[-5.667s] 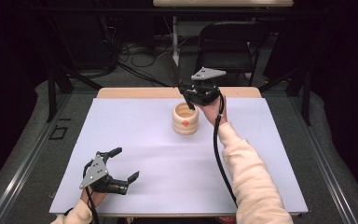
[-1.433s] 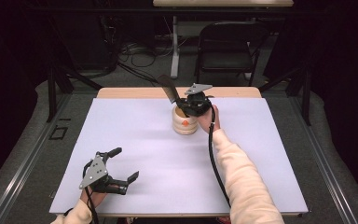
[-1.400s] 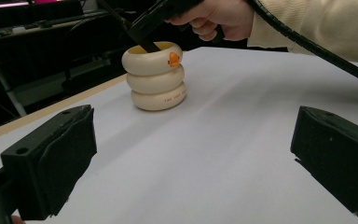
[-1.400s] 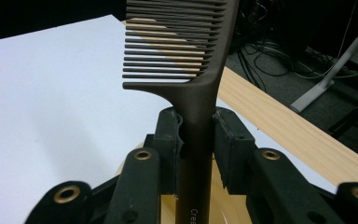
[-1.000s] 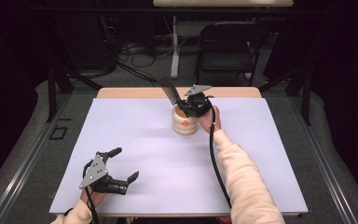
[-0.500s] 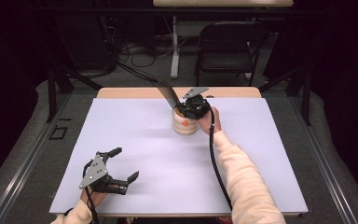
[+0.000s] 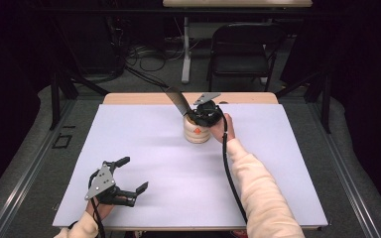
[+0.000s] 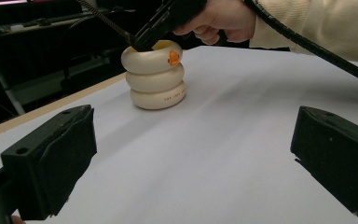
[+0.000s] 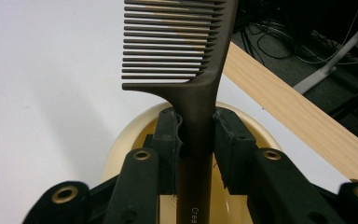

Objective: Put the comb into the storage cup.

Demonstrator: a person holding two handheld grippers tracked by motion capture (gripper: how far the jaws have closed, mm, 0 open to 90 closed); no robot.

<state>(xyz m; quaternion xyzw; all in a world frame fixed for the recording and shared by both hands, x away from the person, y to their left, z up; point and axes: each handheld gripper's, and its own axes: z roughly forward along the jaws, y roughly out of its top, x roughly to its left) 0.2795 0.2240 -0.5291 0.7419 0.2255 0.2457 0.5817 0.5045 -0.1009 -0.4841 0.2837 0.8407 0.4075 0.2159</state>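
Note:
A cream ribbed holder (image 7: 197, 131) stands at the far middle of the white mat (image 7: 278, 163). My right gripper (image 7: 194, 119) hovers over its mouth, shut on the handle of a dark brown comb (image 7: 177, 101). The comb's teeth point up and to the far left. In the right gripper view the comb (image 9: 186, 56) is pinched between both pads (image 9: 168, 140) above the holder's rim (image 9: 121, 144), and its lower handle is hidden. My left gripper (image 7: 134, 173) rests open at the front left with nothing in it. Its view shows the holder (image 8: 156, 77) and the right gripper (image 8: 140, 42).
A strip of wooden table edge (image 7: 129, 98) runs along the far side of the mat. Beyond it stand a black folding chair (image 7: 243, 47) and floor cables (image 7: 144, 52). Dark frame rails (image 7: 30, 163) flank the table.
The right gripper came forward from behind the holder to just over its mouth, carrying the comb. Over the last second it barely shifted. The left gripper stayed still.

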